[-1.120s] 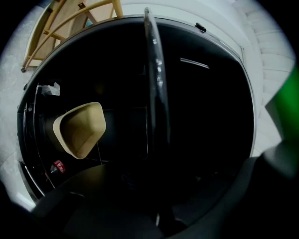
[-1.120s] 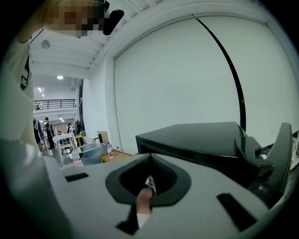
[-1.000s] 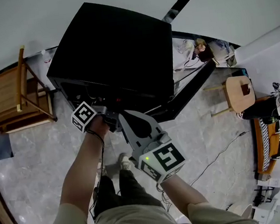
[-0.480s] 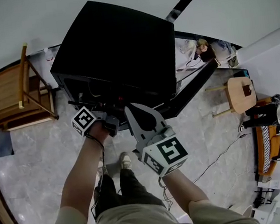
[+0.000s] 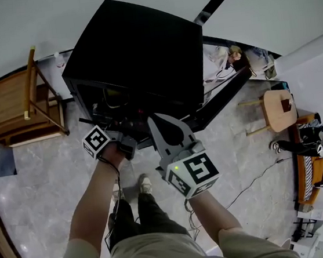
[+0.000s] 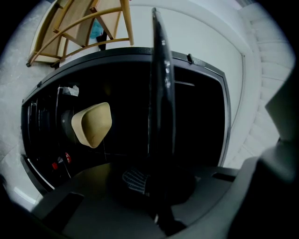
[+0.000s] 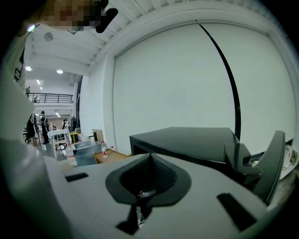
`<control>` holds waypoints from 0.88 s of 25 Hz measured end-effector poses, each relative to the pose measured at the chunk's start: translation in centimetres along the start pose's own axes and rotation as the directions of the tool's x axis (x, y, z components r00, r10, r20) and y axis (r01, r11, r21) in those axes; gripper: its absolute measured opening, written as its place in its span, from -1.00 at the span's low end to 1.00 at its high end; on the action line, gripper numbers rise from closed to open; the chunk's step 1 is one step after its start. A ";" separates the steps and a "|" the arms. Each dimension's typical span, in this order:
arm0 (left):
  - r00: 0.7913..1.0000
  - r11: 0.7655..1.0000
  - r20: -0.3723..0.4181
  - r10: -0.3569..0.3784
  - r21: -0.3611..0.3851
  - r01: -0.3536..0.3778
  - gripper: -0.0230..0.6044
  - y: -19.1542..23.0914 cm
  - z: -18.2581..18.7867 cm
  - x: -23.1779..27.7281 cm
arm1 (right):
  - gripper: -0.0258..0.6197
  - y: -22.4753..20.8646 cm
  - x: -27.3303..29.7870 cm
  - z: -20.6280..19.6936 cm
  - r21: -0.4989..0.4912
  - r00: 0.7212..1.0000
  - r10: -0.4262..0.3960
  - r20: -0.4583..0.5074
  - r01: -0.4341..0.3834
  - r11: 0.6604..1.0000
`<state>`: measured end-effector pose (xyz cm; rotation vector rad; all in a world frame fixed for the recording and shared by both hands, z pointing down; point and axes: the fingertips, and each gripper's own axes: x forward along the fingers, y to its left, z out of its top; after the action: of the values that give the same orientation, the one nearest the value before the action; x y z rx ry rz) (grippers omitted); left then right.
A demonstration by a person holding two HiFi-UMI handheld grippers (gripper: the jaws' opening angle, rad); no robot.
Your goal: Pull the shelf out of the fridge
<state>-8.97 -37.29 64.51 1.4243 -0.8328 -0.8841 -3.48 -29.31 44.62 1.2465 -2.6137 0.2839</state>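
The black fridge (image 5: 134, 53) stands on the floor with its door (image 5: 222, 103) swung open to the right. My left gripper (image 5: 132, 134) reaches into the fridge's opening. In the left gripper view the thin dark shelf (image 6: 160, 93) shows edge-on and runs straight into my left gripper (image 6: 156, 186), which is shut on its front edge. My right gripper (image 5: 161, 122) hovers just before the fridge's front, to the right of the left one. In its own view my right gripper (image 7: 148, 179) is shut with nothing in it, and the fridge (image 7: 187, 142) lies beyond.
A beige bowl (image 6: 92, 123) sits inside the fridge, left of the shelf. A wooden chair (image 5: 13, 108) stands to the fridge's left, and a small round stool (image 5: 280, 109) to its right. A cable (image 5: 255, 178) trails over the tiled floor. Water bottles (image 7: 70, 156) stand far off.
The left gripper has drawn back a little from the fridge, still shut on the shelf. The right gripper has moved slightly up towards the fridge's front.
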 end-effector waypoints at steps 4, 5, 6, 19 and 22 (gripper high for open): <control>1.000 1.000 0.008 -0.001 -0.008 0.001 -0.89 0.0 -0.3 -1.3 | -0.93 0.8 -0.4 -0.1 0.000 1.000 0.005 0.003 -0.005 1.000; 1.000 1.000 0.007 -0.002 -0.008 0.002 -0.89 -0.1 -0.4 -1.6 | -0.93 0.9 -0.4 0.0 -0.001 1.000 0.007 0.004 -0.007 1.000; 1.000 1.000 0.006 -0.003 -0.006 0.003 -0.89 -0.2 -0.5 -1.8 | -0.93 1.0 -0.5 0.0 0.000 1.000 0.008 0.005 -0.008 1.000; 1.000 1.000 -0.003 0.002 -0.001 -0.002 -0.89 -0.1 -1.3 -4.4 | -0.93 3.3 -1.1 -0.8 0.002 0.999 0.031 -0.005 -0.031 1.000; 1.000 1.000 -0.004 0.004 -0.001 -0.004 -0.89 -0.2 -1.4 -5.0 | -0.93 3.7 -1.3 -0.8 0.004 0.999 0.032 -0.004 -0.032 0.999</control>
<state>-10.05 -32.18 64.54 1.4229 -0.8317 -0.8782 -5.45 -25.84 44.70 1.2053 -2.6328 0.2973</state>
